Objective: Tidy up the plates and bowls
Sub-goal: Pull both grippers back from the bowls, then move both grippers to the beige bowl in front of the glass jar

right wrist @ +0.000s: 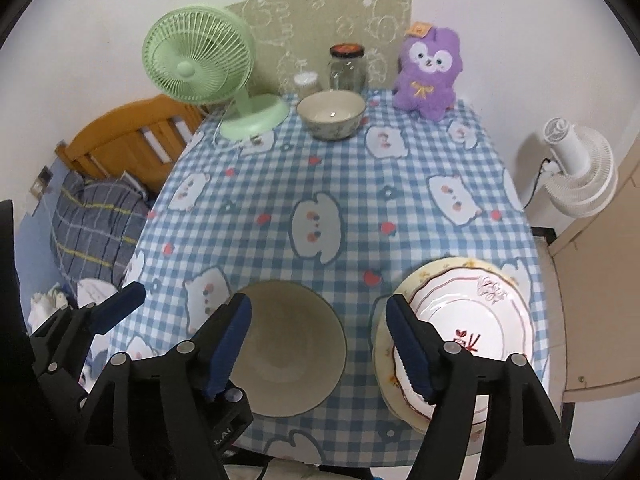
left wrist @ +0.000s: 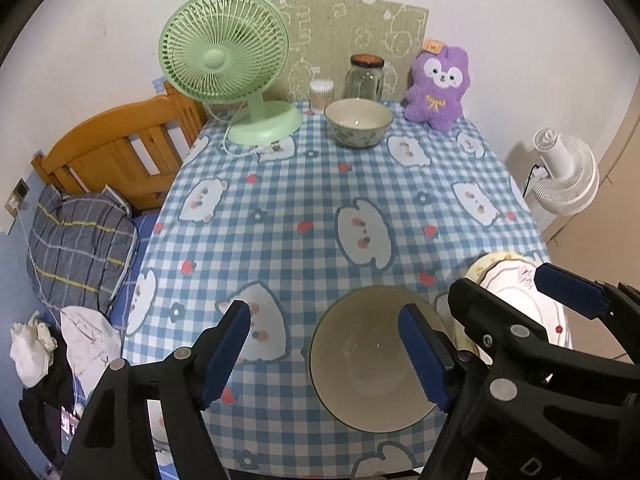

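Checked cloth (left wrist: 304, 184) carries round glazed bowl (left wrist: 360, 384), scalloped plates (right wrist: 472, 320).

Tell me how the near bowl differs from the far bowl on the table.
The near bowl sits at the table's front edge beside the stacked plates; the far bowl stands at the back, in front of the glass jar. The near bowl looks wider, perhaps only from closeness. The far bowl's patterned outside shows; the near bowl shows only its inside. Both are upright, empty, cream inside.
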